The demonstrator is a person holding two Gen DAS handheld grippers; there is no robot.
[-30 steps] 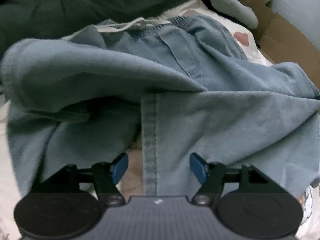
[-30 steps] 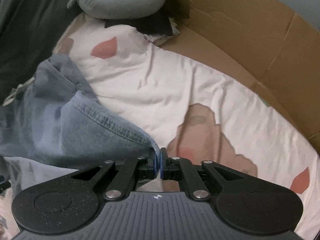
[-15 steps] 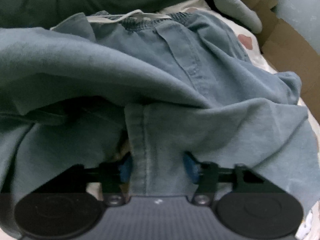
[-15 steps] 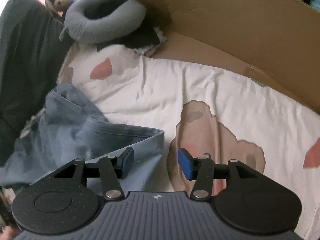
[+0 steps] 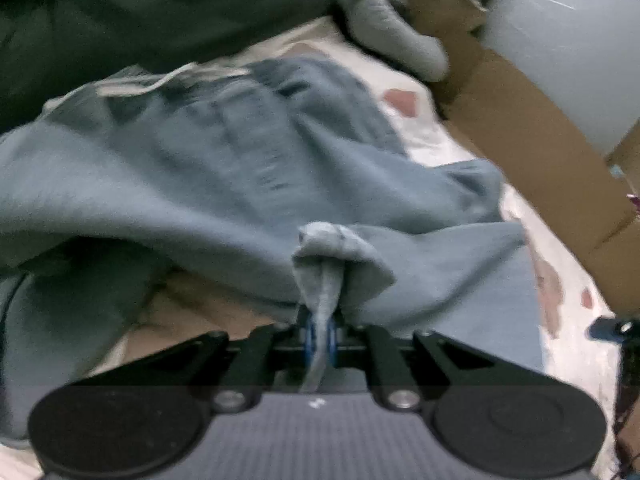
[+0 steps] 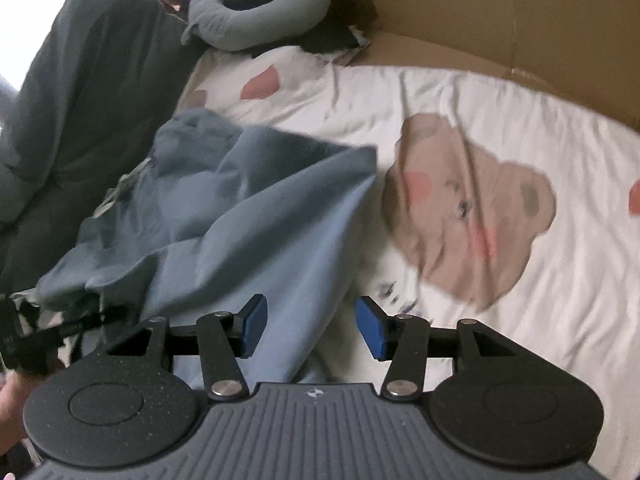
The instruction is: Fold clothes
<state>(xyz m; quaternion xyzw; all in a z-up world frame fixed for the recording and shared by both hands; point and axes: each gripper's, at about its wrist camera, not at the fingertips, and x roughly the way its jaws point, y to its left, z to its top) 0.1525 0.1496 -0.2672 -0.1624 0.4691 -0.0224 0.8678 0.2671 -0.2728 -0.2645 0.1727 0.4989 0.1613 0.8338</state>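
Now, change on the left: the left gripper [image 5: 319,330] has just been closing, and a bunched fold of the blue pants [image 5: 248,184] sits between its blue pads; a second ago the same jaws stood wide over the flat seam.
Change on the right: the right gripper [image 6: 311,330] has let go of the hem corner it pinched a second ago; its jaws came apart and now stand about half open.
Left gripper, grip: clamped on a gathered strip of the pants near the seam, with cloth puckered into a small knot just above the pads.
Right gripper, grip: holding nothing; one pant leg [image 6: 280,248] lies under and between the parted pads, and I cannot tell whether they brush it.
Pants, place: spread in a rumpled heap on the bed sheet [image 6: 460,112], waistband and drawstring toward the dark quilt [image 6: 80,92], one leg stretched toward the bear print [image 6: 468,208].
Surroundings: a grey neck pillow [image 6: 256,16] lies at the head of the bed, with a cardboard wall [image 6: 500,12] behind.
Meaning for the task: the work seems to have passed from the right side to the left, so the left can probably lift or drag its fold across.
Progress: early, I judge; the pants are not yet flat or squared.
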